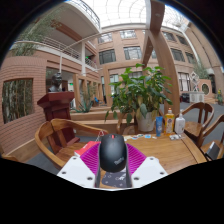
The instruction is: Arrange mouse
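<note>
A black computer mouse [112,152] is held between my gripper's [112,160] magenta pads [91,158], lifted above a wooden table [170,153]. Both fingers press on its sides. Below the mouse, between the fingers, part of a dark patterned mouse mat [111,181] shows on the table.
A potted plant [140,95] stands at the table's far side with several bottles [164,123] to its right. Wooden chairs [62,135] stand to the left and far right. A dark flat object [213,150] lies at the table's right. Buildings surround the courtyard.
</note>
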A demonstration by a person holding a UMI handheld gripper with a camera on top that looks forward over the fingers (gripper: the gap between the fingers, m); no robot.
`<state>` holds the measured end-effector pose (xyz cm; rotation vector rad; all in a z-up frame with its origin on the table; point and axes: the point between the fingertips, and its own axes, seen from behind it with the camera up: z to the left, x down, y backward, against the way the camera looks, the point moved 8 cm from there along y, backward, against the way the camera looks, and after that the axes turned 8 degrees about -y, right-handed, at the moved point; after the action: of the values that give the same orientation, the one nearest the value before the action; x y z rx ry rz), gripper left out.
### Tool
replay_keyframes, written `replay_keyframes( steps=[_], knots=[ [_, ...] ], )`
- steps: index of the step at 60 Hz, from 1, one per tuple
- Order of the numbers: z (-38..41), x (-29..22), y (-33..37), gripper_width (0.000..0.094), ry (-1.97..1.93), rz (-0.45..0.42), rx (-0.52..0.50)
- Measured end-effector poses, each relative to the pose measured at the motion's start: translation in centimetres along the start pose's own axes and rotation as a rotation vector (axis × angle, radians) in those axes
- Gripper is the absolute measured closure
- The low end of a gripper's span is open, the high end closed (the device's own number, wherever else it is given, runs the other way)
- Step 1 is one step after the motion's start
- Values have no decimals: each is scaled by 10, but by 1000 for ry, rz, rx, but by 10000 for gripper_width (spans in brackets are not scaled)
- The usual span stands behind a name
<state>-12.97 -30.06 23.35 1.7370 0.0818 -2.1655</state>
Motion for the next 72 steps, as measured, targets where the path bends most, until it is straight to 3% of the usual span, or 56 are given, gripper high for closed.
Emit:
replay_keyframes(
  steps=[7,10,16,26,36,46,54,56,72],
  knots=[
    [-20,10,-53,589,-35,8,114],
    [-58,6,-83,589,-50,65,143],
    [-77,58,-123,586,-40,173,237],
    [-115,117,-144,573,-27,347,281],
    [-118,144,-150,514,-29,421,290],
    [-119,144,-145,432,-16,441,287],
    [-103,120,-124,66,6,399,290],
    [-99,111,-116,97,14,383,291],
    [-69,54,-37,82,22,293,290]
  ],
)
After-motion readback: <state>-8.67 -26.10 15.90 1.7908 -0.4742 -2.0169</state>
